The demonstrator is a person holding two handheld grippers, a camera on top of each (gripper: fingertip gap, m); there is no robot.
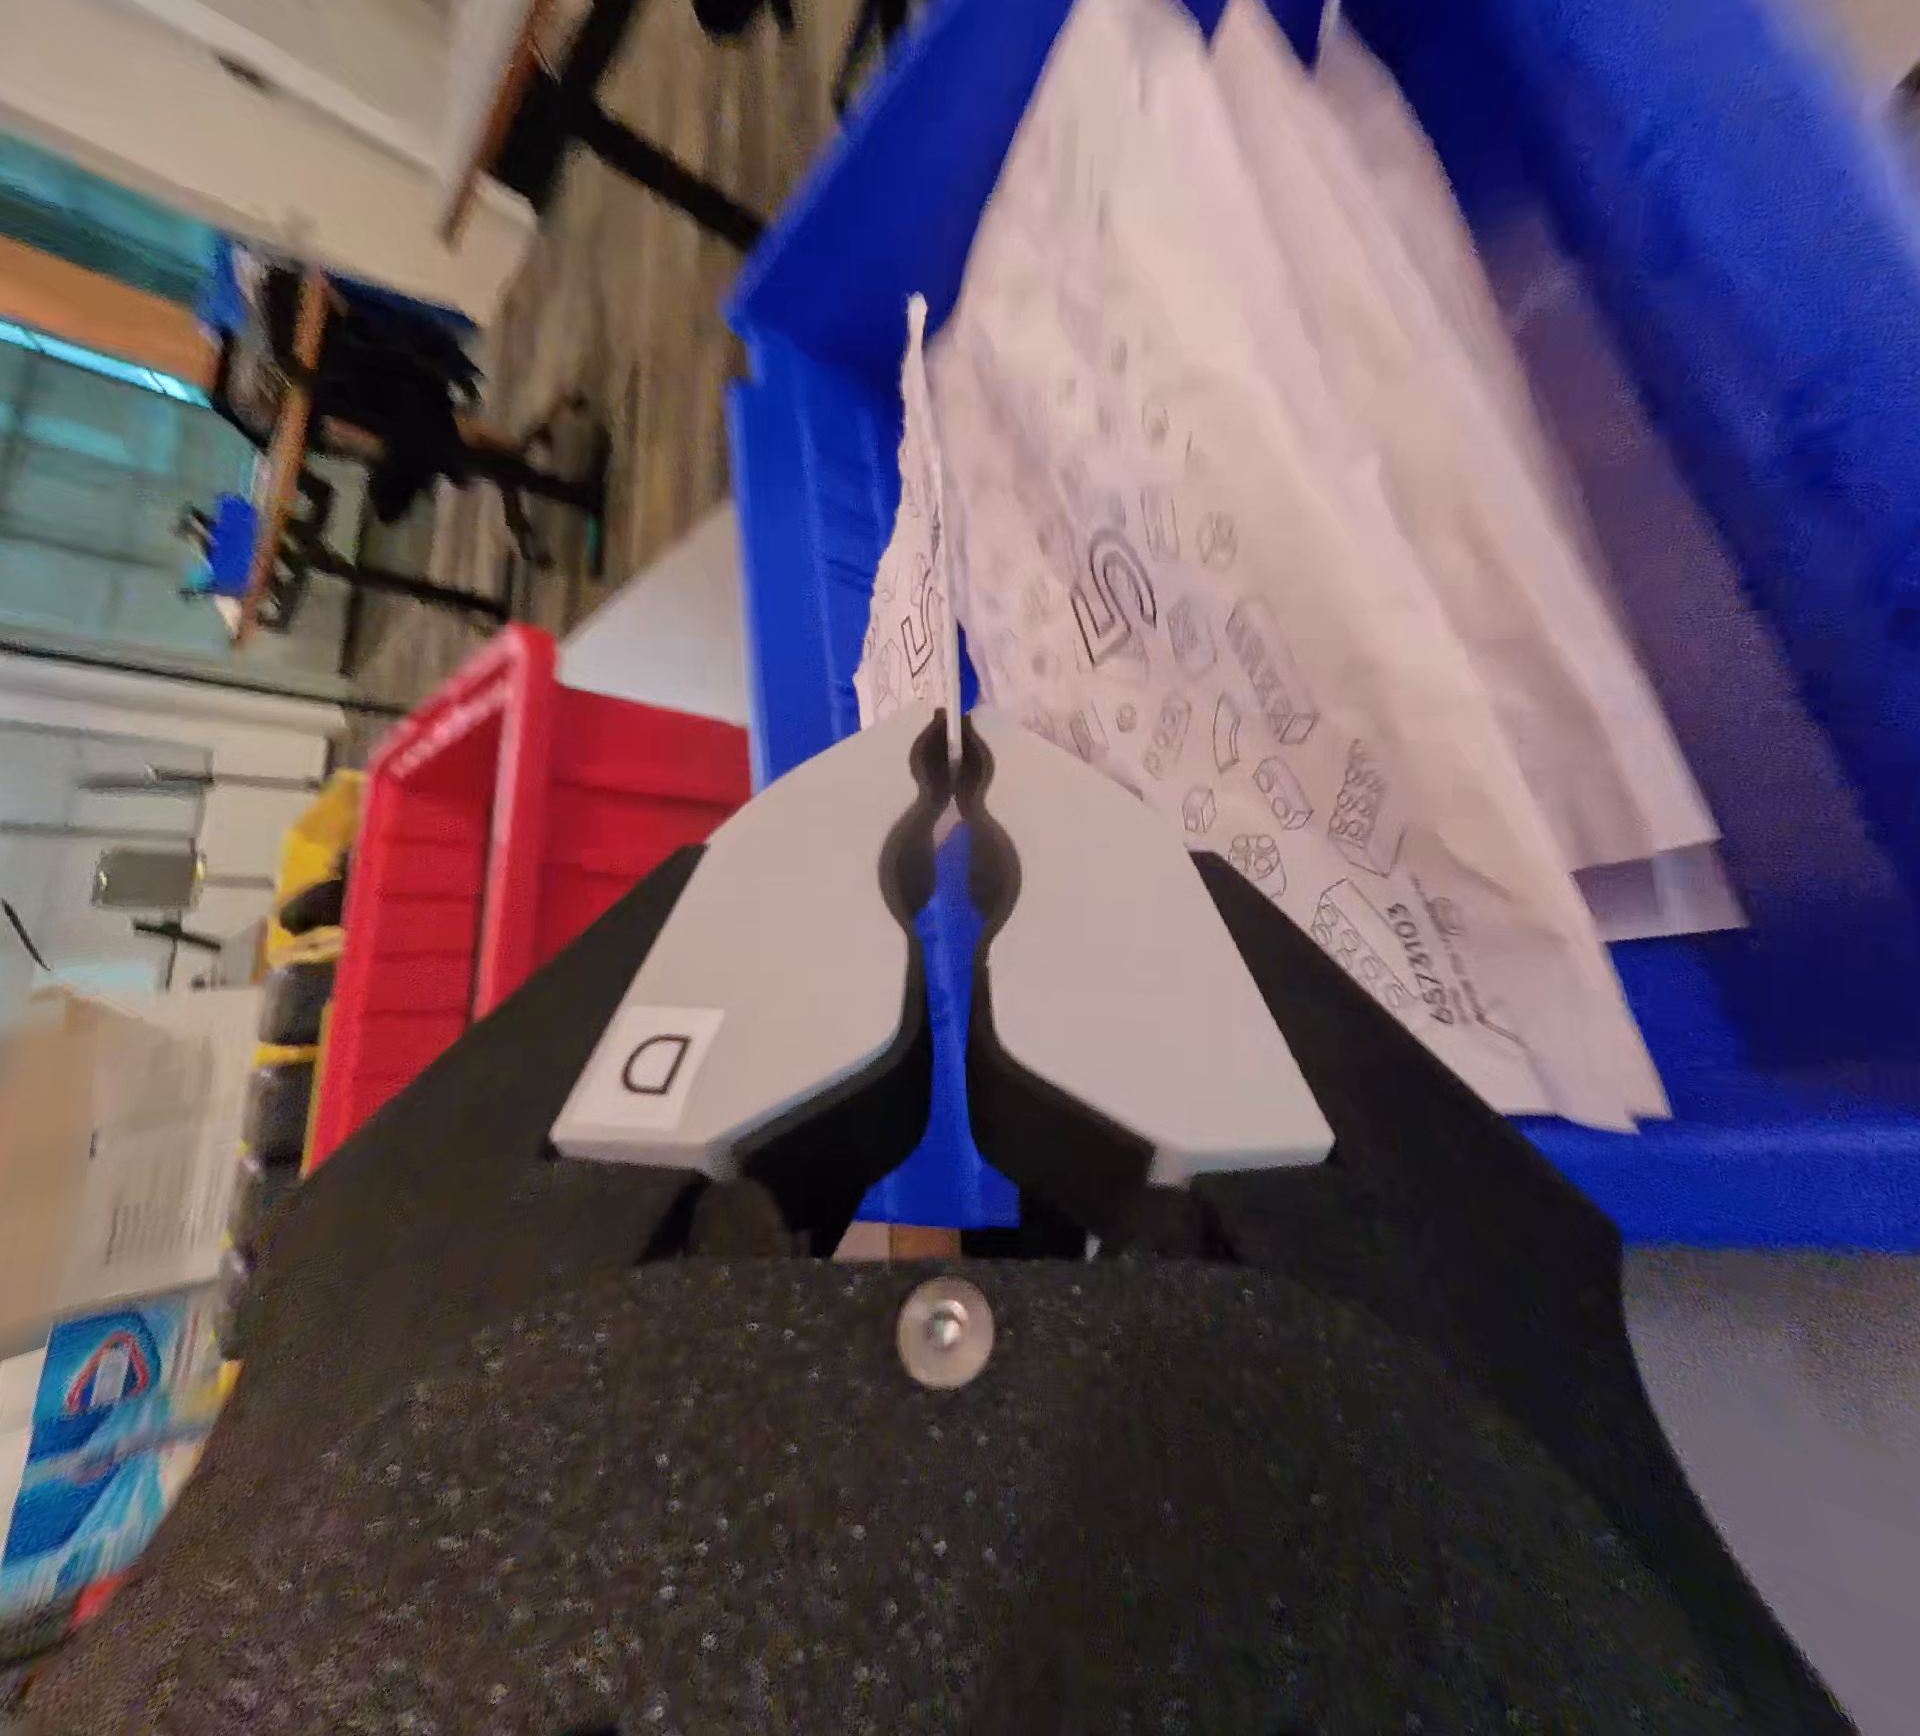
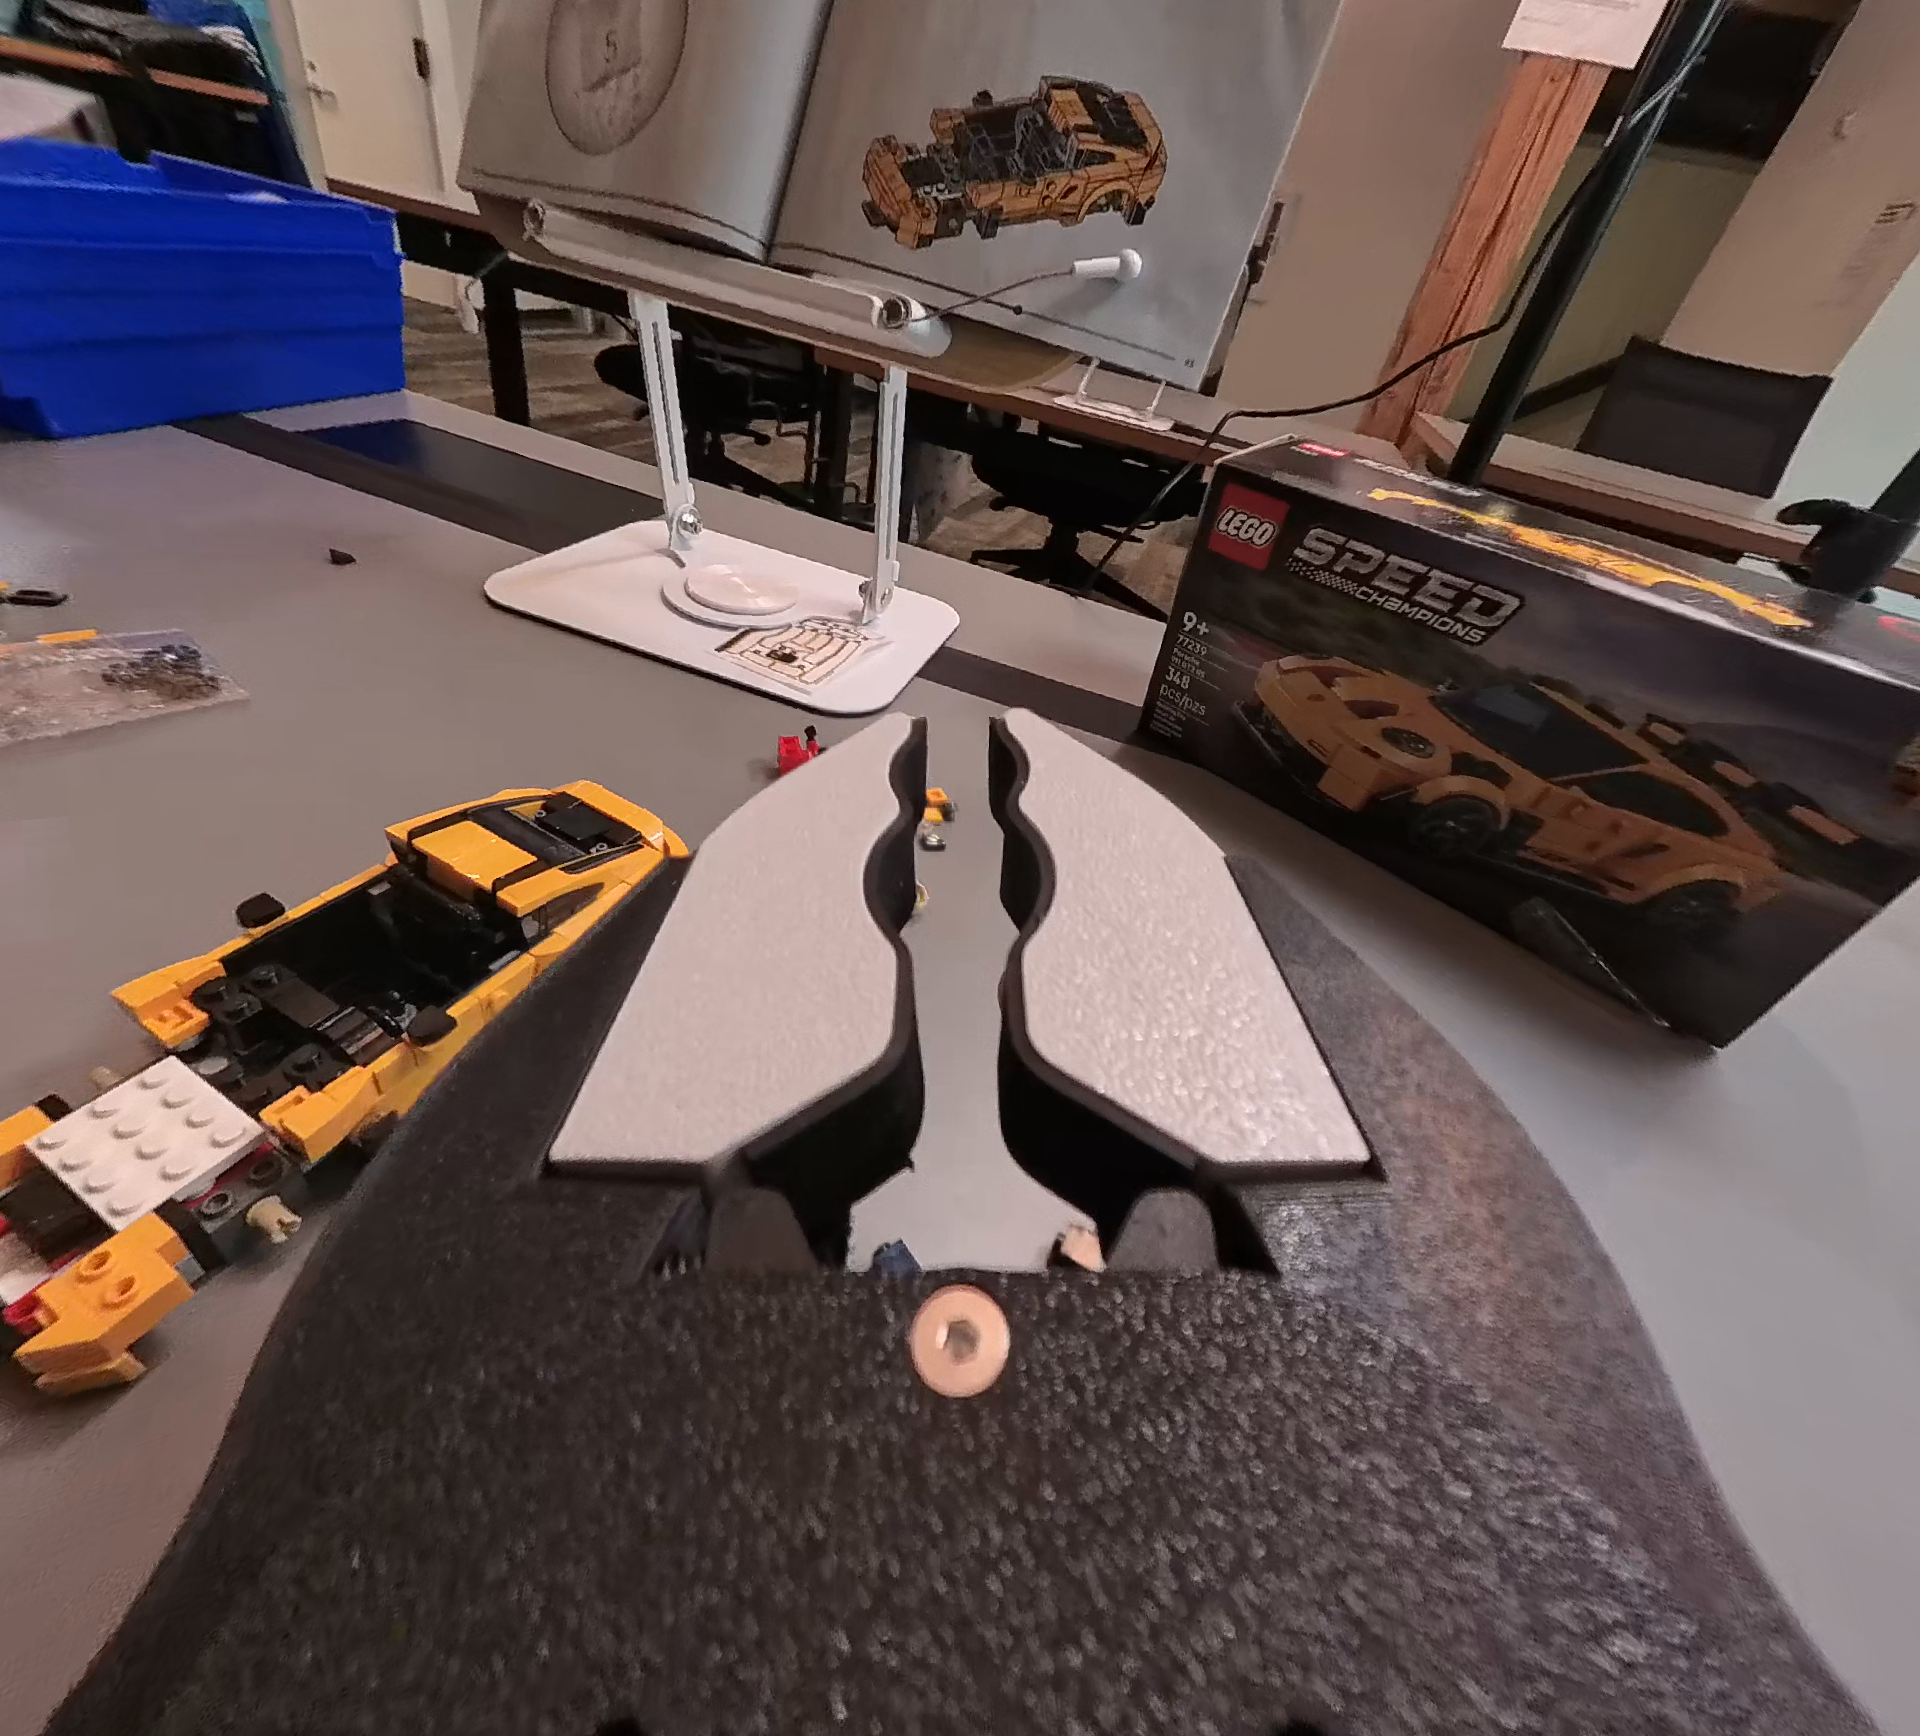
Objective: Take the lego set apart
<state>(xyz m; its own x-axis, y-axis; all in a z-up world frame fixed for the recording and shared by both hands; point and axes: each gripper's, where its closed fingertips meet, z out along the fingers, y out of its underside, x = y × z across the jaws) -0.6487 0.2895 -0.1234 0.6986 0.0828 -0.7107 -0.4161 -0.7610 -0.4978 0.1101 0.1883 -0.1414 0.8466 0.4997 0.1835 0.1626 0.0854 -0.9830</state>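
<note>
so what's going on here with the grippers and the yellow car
A person is taking a lego set apart with two handheld grippers. The left gripper is shut on a white printed paper bag, held at a blue plastic bin with more such bags inside. The right gripper is open and empty above the grey table. The partly stripped yellow and black brick car lies to its left, with the dark set box on its right.

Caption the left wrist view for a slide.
Left gripper shut on a white paper bag over the blue bin.
</note>
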